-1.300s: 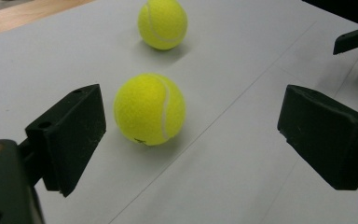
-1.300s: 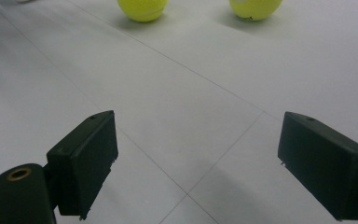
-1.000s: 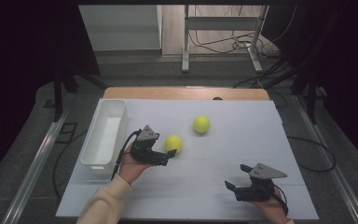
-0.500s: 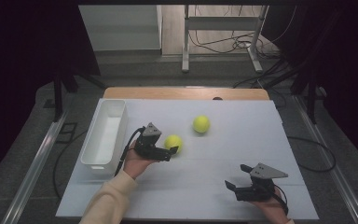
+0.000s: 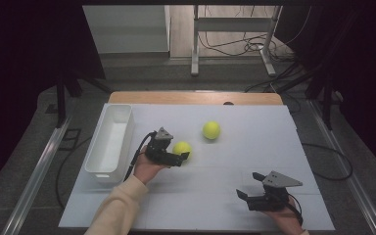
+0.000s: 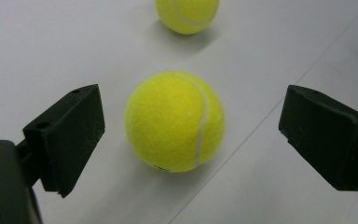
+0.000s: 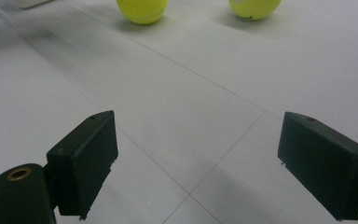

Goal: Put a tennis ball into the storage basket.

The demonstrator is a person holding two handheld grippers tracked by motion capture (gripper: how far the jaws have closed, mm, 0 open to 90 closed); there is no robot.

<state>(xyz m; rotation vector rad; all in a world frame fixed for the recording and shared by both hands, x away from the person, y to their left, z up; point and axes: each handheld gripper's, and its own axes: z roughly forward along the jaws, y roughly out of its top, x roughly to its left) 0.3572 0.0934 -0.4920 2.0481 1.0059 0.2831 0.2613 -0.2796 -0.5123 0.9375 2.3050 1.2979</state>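
A yellow tennis ball rests on the white table top, left of the middle. My left gripper is open, with one jaw on each side of this ball and a gap to it on both sides. A second tennis ball lies farther back and to the right, apart from the first. At the front right, my right gripper is open over bare table, and both balls lie far ahead of it.
A long white bin stands along the left side of the table, just left of my left hand. A wooden edge borders the table's back. Beyond it are floor, cables and a metal stand.
My left gripper has slid forward to the right, bringing its open jaws around the nearer ball. The balls and my right gripper have stayed in place.
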